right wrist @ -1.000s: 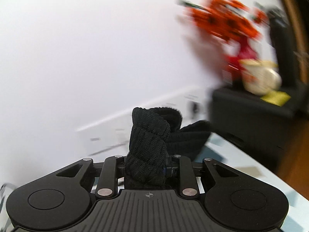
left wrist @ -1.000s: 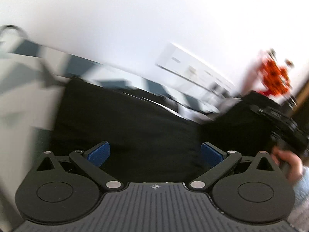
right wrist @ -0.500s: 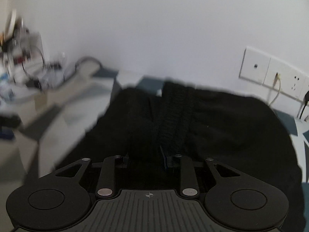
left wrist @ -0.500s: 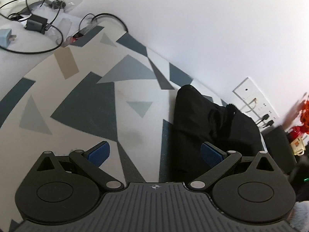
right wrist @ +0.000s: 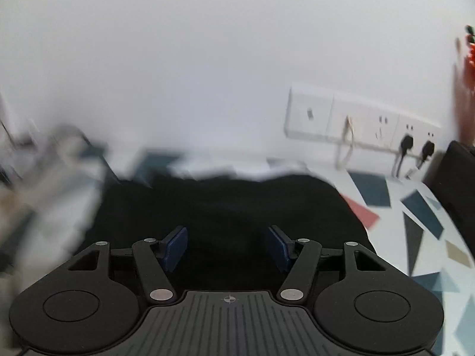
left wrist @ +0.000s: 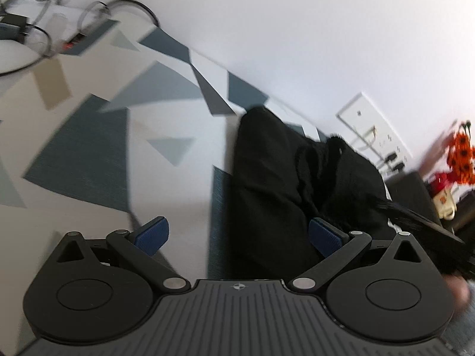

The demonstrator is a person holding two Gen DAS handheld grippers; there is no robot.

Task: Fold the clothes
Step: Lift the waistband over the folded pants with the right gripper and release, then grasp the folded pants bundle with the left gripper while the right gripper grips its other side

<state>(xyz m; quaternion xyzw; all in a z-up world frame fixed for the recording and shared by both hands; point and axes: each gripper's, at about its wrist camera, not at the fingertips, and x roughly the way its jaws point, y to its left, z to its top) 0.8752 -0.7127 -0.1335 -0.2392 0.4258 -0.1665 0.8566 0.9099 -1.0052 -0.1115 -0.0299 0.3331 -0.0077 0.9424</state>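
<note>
1. On the patterned tabletop (left wrist: 124, 136), my black garment (left wrist: 285, 195) lay in a soft heap near the wall.
2. My right tool (right wrist: 228, 247) had just been opening and held nothing; a second ago it pinched the cloth.
3. My left tool (left wrist: 237, 234) was wide open, empty.
4. I should smooth the heap flat before the next fold.

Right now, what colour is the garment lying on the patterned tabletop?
Black all over; the garment shows best in the left wrist view.

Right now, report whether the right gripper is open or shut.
Open: the right gripper has just been opening; blue pads apart above the black garment, nothing pinched.
</note>
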